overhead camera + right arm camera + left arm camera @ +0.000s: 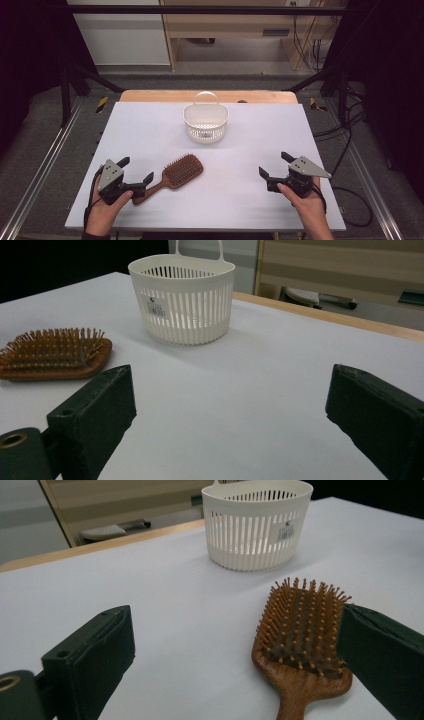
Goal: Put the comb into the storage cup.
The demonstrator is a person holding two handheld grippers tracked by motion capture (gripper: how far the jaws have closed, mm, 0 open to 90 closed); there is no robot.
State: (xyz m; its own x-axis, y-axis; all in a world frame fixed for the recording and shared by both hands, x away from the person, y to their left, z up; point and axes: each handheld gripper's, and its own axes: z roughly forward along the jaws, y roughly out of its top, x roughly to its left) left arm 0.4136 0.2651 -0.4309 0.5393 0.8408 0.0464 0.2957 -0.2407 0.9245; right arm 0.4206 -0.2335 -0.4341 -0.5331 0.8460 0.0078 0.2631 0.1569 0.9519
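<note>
Hairbrush [300, 630] near labelled basket [257, 522]

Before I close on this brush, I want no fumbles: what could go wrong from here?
1. The left hand-held gripper stands open at the wooden hairbrush, one jaw beside the bristled head; closing there may pinch bristles and let it twist.
2. The brush lies bristles up on the smooth white table, so a nudge could slide it.
3. The white basket looks light and may tip if bumped.
</note>
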